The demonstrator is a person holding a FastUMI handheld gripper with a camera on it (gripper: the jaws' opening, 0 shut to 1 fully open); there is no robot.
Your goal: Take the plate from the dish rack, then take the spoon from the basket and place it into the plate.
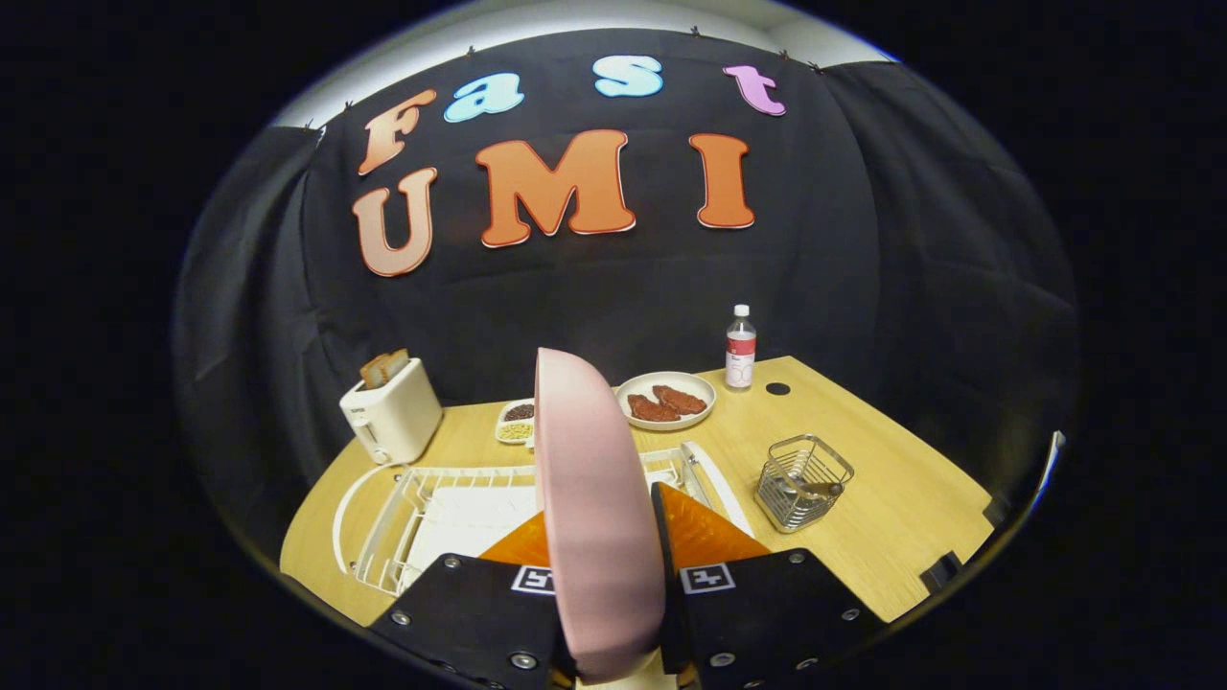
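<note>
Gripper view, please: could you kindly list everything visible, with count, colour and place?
plate: one, pink, on edge between the fingers
dish rack: one, white, just beyond the fingers
basket: one, wire, right of the rack
spoon: one, metal, in the basket
toaster: one, white, bread in it, behind the rack
small dish: one, white, two compartments
dish of meat: one, white
bottle: one, clear, far edge
table: one, wooden
gripper: one, shut on the plate

Tongs (602,537) apparently clamped on upright plate (590,498)
</note>
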